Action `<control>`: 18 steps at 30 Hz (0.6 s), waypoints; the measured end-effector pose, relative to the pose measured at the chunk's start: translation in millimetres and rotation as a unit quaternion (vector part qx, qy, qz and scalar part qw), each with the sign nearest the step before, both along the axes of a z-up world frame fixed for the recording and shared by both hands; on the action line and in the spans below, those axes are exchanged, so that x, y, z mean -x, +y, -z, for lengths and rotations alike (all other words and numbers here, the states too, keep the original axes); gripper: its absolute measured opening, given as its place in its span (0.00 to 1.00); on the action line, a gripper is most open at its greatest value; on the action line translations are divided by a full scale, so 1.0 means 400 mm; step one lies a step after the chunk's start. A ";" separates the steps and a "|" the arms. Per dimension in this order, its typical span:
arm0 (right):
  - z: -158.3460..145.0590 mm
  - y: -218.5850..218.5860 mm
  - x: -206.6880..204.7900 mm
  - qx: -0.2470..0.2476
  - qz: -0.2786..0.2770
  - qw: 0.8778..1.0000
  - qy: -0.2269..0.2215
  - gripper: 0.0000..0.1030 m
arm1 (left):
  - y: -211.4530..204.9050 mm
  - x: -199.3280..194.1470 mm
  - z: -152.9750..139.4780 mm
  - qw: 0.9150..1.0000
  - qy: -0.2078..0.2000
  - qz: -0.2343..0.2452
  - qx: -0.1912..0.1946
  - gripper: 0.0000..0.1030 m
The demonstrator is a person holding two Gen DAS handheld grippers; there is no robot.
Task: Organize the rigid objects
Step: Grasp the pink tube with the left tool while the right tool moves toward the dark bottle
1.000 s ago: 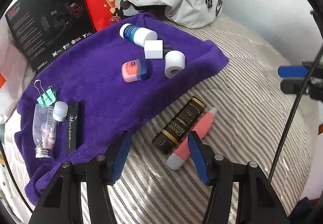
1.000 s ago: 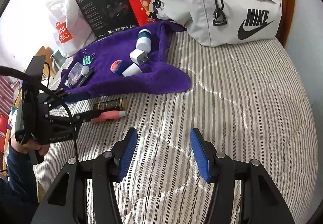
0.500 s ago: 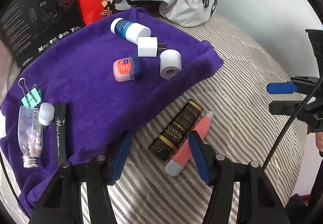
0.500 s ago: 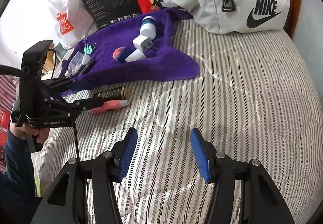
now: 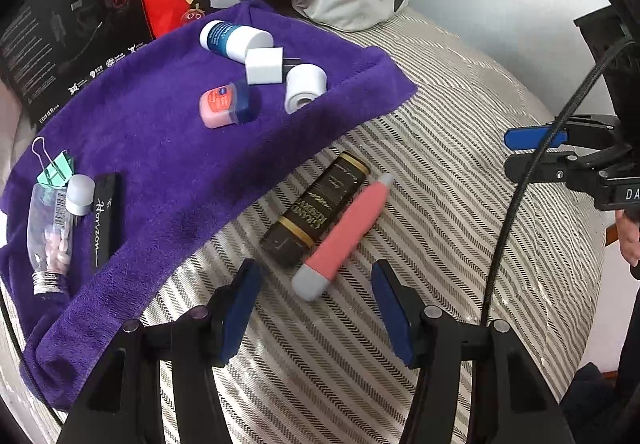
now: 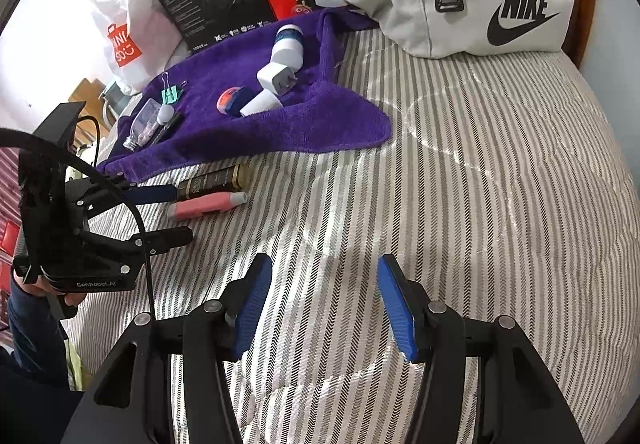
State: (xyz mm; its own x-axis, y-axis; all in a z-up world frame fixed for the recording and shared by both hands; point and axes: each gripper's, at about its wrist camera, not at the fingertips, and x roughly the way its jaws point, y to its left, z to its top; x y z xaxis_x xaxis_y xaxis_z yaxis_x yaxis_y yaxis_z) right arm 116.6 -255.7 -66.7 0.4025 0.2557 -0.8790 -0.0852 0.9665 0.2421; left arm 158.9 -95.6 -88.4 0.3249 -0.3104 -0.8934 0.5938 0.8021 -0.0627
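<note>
Left gripper (image 5: pixel 316 308) has moved closer to the pink tube (image 5: pixel 344 236), fingers spread wide, empty. Tube lies on the bed (image 5: pixel 460 203) beside the dark bottle (image 5: pixel 316 209). Right gripper (image 6: pixel 320 308) also wide apart, empty.

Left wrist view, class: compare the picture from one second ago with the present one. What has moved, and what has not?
The left hand-held gripper has eased forward and lower toward the pink tube and the dark bottle on the striped bedcover; they now loom larger between its open jaws. Nothing has been grasped or released. The right hand-held gripper stays open and empty, and the items on the purple towel lie unchanged.
</note>
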 end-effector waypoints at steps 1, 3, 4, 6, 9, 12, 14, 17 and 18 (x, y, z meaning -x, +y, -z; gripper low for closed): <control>0.002 0.001 0.001 -0.001 -0.001 1.000 0.001 0.53 | -0.004 0.003 -0.003 1.000 0.004 0.004 0.008 0.54; 0.003 0.002 0.002 -0.001 -0.002 1.000 0.002 0.53 | -0.011 0.011 -0.005 1.000 0.014 0.012 0.022 0.53; 0.004 0.000 0.002 -0.002 -0.001 1.000 0.001 0.53 | -0.021 0.020 -0.005 1.000 0.014 0.019 0.020 0.53; 0.004 -0.006 0.003 -0.004 0.001 1.000 0.001 0.54 | -0.034 0.029 -0.005 0.999 0.010 0.030 0.015 0.53; 0.008 -0.023 0.007 -0.003 0.008 1.000 0.004 0.54 | -0.043 0.026 -0.004 0.999 0.011 0.030 0.018 0.52; 0.011 -0.045 0.013 0.001 0.018 1.000 0.005 0.55 | -0.047 0.019 -0.007 0.998 0.024 0.034 0.044 0.40; 0.013 -0.061 0.018 0.003 0.025 1.000 0.008 0.55 | -0.058 0.019 -0.004 0.996 0.037 0.048 0.059 0.34; 0.012 -0.088 0.029 0.005 0.035 0.999 0.007 0.55 | -0.072 0.023 -0.002 0.997 0.032 0.054 0.053 0.34; 0.010 -0.097 0.033 0.008 0.037 0.999 0.007 0.55 | -0.075 0.021 -0.003 0.997 0.032 0.055 0.053 0.34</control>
State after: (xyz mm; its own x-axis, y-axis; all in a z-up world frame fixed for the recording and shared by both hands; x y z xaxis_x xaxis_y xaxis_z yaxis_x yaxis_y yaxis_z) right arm 103.2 -294.4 -70.7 0.4084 0.2114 -0.8880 -0.0095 0.9737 0.2275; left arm 150.3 -125.7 -87.2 0.2280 -0.4340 -0.8716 0.6698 0.7196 -0.1831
